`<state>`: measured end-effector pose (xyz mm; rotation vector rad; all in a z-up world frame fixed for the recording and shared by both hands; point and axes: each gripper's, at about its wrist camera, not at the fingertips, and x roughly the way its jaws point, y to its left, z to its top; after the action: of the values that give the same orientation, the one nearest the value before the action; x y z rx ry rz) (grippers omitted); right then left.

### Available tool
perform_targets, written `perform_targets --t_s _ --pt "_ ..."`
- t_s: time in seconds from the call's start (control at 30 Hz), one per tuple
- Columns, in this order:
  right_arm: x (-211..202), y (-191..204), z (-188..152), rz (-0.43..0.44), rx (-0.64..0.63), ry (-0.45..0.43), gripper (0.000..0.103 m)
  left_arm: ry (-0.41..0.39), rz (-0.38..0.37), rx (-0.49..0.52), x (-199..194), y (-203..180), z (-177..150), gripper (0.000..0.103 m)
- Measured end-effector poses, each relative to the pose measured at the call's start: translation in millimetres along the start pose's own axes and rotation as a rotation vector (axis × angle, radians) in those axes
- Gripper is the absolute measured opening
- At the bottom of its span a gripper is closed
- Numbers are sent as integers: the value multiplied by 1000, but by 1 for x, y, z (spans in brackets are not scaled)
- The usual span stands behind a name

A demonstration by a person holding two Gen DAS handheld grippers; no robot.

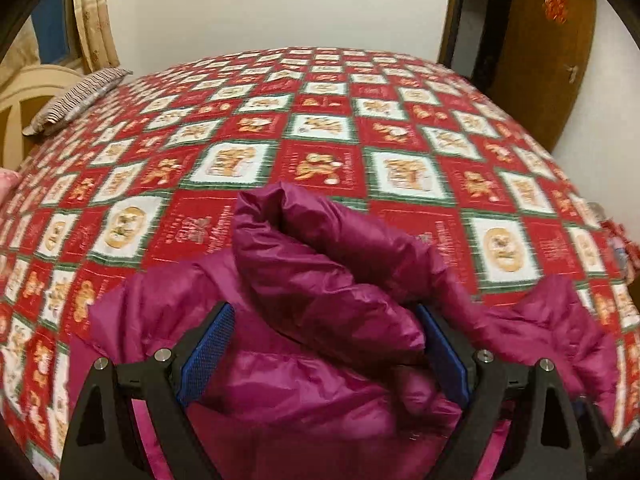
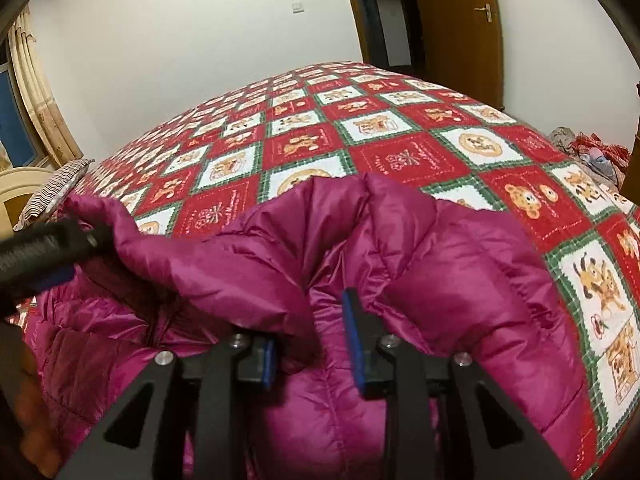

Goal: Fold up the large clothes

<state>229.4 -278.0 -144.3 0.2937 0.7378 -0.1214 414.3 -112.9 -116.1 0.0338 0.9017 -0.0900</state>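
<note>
Left wrist cam: bedspread (image 1: 320, 128) w/ red checks covers the bed, magenta puffer jacket (image 1: 320, 280) bunched at its near edge. Left gripper (image 1: 326, 320) grasping a fat jacket fold; right gripper (image 2: 312, 320) partly released around a ridge, can't tell if gripping.

You've got a bed (image 1: 320, 128) under a red-and-white checked cover, with a striped pillow (image 1: 76, 100) at its far left corner. Behind it, a white wall (image 2: 180, 60), a brown wooden door (image 2: 468, 28) and cream curtains (image 1: 94, 20).
</note>
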Motion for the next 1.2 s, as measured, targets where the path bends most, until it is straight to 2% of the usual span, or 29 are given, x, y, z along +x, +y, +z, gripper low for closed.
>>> perform_targets --t_s 0.03,0.07,0.13,0.2,0.33,0.47,0.53,0.6,0.67,0.73,0.8,0.87,0.9,0.93,0.97,1.0,1.07,1.1,1.13,1.2 --pt "0 0 0 1 1 0 31 -10 15 -10 -4 4 1 89" --pt "0 -1 0 3 3 -1 31 -25 9 -14 -7 7 2 82" --pt "0 -1 0 5 6 1 31 -44 -39 -5 -17 13 0 39" --pt "1 -1 0 7 11 3 31 -21 -66 13 -27 18 -8 30" --pt "2 -2 0 8 16 5 31 -45 -57 -4 -33 31 -30 28" --pt "2 -2 1 8 16 6 31 28 -84 -70 -10 46 -55 28" --pt "2 -2 1 5 14 6 33 8 -118 -102 -5 52 -67 28" --pt "2 -1 1 1 12 6 34 -30 -117 -91 -6 51 -75 28" --pt "3 -1 1 -3 8 7 35 -24 -118 -79 -8 49 -75 28" --pt "4 -1 2 -5 7 8 35 -20 -151 -86 -16 54 -73 28" --pt "4 -1 1 -6 7 9 36 -117 -207 -129 -42 71 -65 28" --pt "4 -1 1 -5 7 8 36 -214 -197 -154 -62 85 -53 30" --pt "4 -1 1 -4 8 8 36 -265 -180 -171 -70 93 -41 45" --pt "4 0 1 -5 8 8 36 -284 -170 -181 -71 99 -33 72" --pt "4 0 1 -6 7 7 36 -299 -159 -198 -71 102 -18 80" --pt "4 0 1 -7 6 7 36 -310 -164 -213 -68 104 -2 82" --pt "4 0 1 -7 7 6 36 -277 -188 -215 -56 101 21 82" --pt "4 0 1 -7 8 6 36 -226 -200 -219 -44 98 32 82" --pt "4 0 1 -6 8 6 36 -190 -211 -223 -35 95 34 82" --pt "4 0 1 -6 7 7 36 -64 -251 -235 -8 87 35 82"
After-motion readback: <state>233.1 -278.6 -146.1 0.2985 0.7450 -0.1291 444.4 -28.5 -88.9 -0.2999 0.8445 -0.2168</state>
